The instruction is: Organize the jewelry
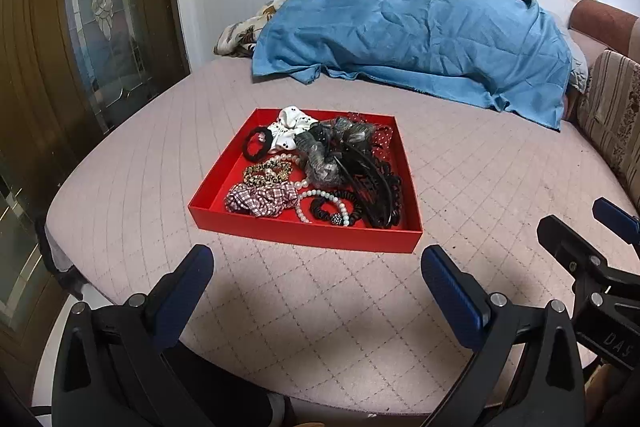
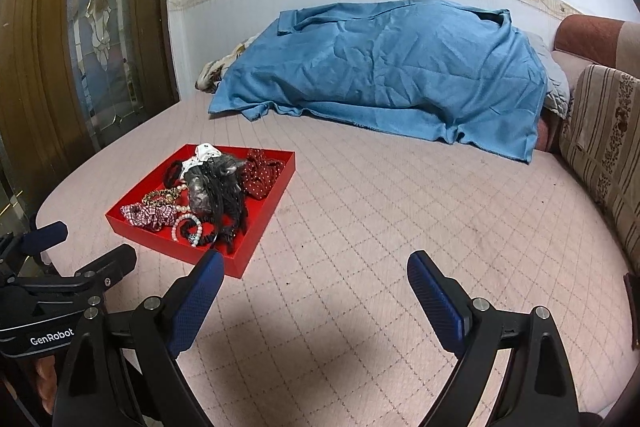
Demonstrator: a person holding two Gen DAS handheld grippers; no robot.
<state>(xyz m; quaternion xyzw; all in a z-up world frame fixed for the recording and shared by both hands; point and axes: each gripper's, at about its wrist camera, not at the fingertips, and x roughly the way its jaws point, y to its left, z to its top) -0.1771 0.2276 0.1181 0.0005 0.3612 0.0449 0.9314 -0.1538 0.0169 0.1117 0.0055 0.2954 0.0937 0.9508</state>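
Observation:
A red tray (image 1: 304, 233) sits on the pink quilted bed, also in the right wrist view (image 2: 144, 231). It holds a tangle of hair ties and jewelry: a plaid scrunchie (image 1: 262, 199), a pearl bracelet (image 1: 316, 205), a leopard scrunchie (image 1: 266, 175), a white scrunchie (image 1: 290, 129), black hair clips (image 1: 372, 187) and a red dotted scrunchie (image 2: 260, 173). My left gripper (image 1: 316, 279) is open and empty, just short of the tray's near edge. My right gripper (image 2: 314, 287) is open and empty, to the right of the tray.
A blue blanket (image 1: 408, 35) covers a heap at the back of the bed. A striped cushion (image 2: 604, 139) lines the right side. A wooden door with glass (image 1: 80, 27) stands at the left. The bed's edge curves close below the grippers.

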